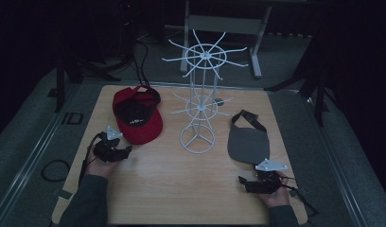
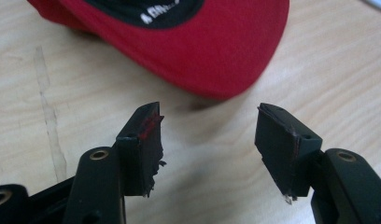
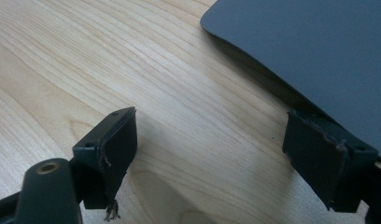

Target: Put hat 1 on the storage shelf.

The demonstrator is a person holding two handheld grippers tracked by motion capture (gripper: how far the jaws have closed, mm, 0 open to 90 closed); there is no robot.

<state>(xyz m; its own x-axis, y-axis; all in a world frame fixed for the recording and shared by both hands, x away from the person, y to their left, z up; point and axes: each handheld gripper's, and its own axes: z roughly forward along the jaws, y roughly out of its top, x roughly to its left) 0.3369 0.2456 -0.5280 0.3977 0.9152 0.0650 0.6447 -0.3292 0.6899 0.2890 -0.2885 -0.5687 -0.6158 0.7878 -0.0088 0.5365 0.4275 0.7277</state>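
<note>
- My left gripper (image 1: 127,150) sits near the left edge of the wooden table (image 1: 181,189), just off the brim of the red cap (image 1: 136,116).
- Seen along that gripper's own jaws, the left gripper (image 2: 207,128) stands wide open with bare wood between the pads; nothing is held. The red cap (image 2: 198,42) lies just ahead, its brim close to the tips but apart from them.
- The inner face of one of my left fingers (image 2: 146,135) carries a red smear, and its rubber is frayed at the lower edge.
- The red cap rests towards the table's far left corner, brim pointing at my edge, dark lining with white lettering facing up.
- My right gripper (image 1: 243,182) lies low near the right end of the near edge, pointing left across the table, with its grey three-cornered plate on top.
- In its own view the right gripper (image 3: 209,140) is also spread open on nothing, with only wood grain between the pads.
- The grey cap (image 1: 248,142) lies near the table's right edge, brim towards me and strap at the far side; the grey cap (image 3: 319,51) has its brim edge right by my right-hand finger (image 3: 319,158), though I cannot tell whether they touch.
- A white wire rack (image 1: 200,94) stands upright at the middle of the table between the two caps, its round base just beside the red brim.
</note>
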